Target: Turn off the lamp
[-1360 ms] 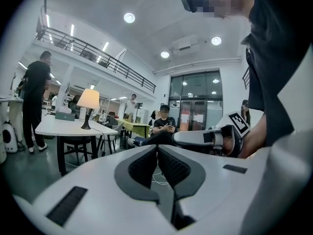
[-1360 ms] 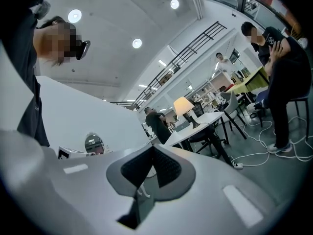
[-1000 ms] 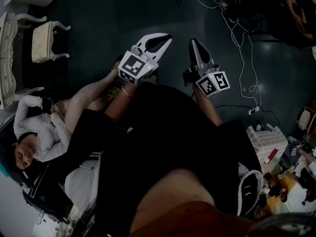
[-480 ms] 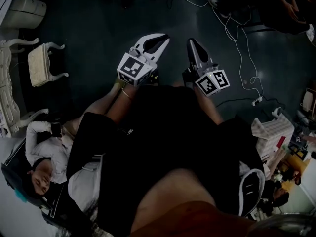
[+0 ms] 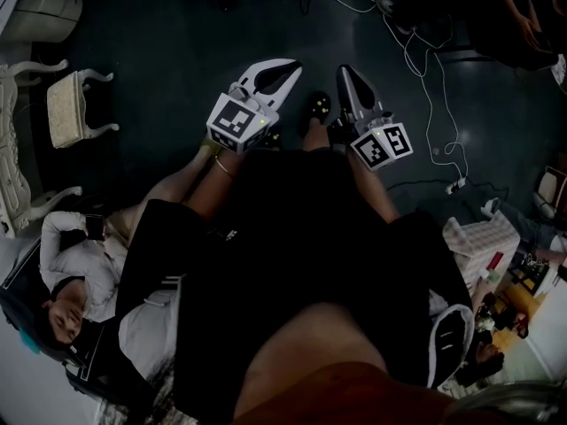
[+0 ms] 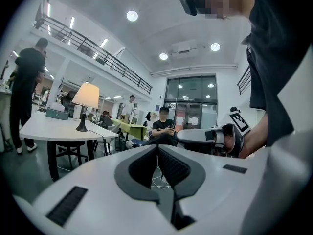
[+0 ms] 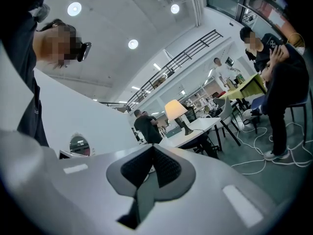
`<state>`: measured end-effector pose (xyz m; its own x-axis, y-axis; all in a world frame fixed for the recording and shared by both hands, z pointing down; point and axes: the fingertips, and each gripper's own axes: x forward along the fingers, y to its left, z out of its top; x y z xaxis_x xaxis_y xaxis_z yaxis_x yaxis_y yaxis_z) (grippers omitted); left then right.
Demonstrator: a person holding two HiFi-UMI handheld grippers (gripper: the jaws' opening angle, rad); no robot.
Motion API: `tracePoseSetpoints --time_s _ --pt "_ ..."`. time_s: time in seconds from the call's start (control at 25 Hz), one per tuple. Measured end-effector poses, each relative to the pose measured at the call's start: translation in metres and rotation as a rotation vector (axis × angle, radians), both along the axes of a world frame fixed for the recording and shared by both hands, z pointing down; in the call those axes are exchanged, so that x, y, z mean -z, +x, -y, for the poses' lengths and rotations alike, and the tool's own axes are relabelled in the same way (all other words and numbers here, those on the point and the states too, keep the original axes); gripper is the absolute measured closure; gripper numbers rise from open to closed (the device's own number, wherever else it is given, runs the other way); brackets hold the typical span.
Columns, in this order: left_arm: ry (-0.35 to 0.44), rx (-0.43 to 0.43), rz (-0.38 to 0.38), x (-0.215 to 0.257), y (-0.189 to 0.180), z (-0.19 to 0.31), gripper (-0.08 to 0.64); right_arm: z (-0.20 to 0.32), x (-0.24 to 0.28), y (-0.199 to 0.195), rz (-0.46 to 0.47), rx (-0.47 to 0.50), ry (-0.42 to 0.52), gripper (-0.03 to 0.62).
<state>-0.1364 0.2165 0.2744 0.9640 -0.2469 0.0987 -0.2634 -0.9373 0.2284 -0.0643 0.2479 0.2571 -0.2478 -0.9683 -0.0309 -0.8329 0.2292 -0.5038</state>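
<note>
Clearly the lamp (image 6: 86,95) is well out of reach: it stands lit on a white table (image 6: 34,127) across the room, shade glowing, dark base near the table's edge, and both gripper views catch it small in the distance. The left gripper (image 6: 157,148) has its jaws closed, pads meeting at the tips with nothing between them. The right gripper (image 7: 153,148) is likewise closed and empty. In the head view they are carried side by side in front of the body, near each other but apart, over a dark floor (image 5: 159,51) strewn with cables (image 5: 431,60). Both point roughly level and towards the lamp, which suits a walk to the table rather than a reach; closed, empty jaws held close in are unlikely to snag anything on the way. A seated person (image 6: 164,128) is farther back, off to one side of the line to the table, and a standing person (image 6: 27,82) is just beside it. The task looks barely begun, and the approach has to come first. No switch can be made out from here, so where it sits is unclear. A closed tip would do for pressing, while anything to be pinched or turned would need the jaws parted.
</note>
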Motion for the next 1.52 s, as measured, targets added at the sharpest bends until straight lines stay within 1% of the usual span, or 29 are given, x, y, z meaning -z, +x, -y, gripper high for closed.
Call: tracePoseSetpoints --time_s 0.16,0.28,0.44,0.6,0.76,1.12,1.36,1.52 --pt "0.022 0.049 0.028 -0.008 0.014 0.008 0.548 0.009 -0.001 0.018 -0.016 0.051 0.005 0.592" --pt "0.029 0.065 0.034 -0.006 0.026 0.015 0.548 0.021 -0.003 0.03 -0.014 0.066 0.004 0.592" --pt "0.026 0.097 0.032 -0.001 0.038 0.025 0.548 0.039 -0.005 0.039 -0.003 0.103 -0.002 0.592" --pt "0.019 0.128 0.033 -0.006 0.056 0.033 0.548 0.049 -0.013 0.06 0.006 0.13 -0.02 0.591" --pt "0.017 0.172 0.03 -0.006 0.072 0.049 0.548 0.063 -0.018 0.079 0.012 0.153 -0.029 0.591" --pt "0.025 0.241 0.031 -0.005 0.102 0.072 0.546 0.092 -0.016 0.11 0.009 0.209 -0.009 0.592" --pt "0.055 0.276 0.039 0.001 0.123 0.083 0.548 0.105 -0.017 0.133 0.021 0.237 0.0 0.592" --pt "0.036 0.302 0.046 0.001 0.132 0.085 0.548 0.106 -0.02 0.145 0.045 0.24 0.006 0.592"
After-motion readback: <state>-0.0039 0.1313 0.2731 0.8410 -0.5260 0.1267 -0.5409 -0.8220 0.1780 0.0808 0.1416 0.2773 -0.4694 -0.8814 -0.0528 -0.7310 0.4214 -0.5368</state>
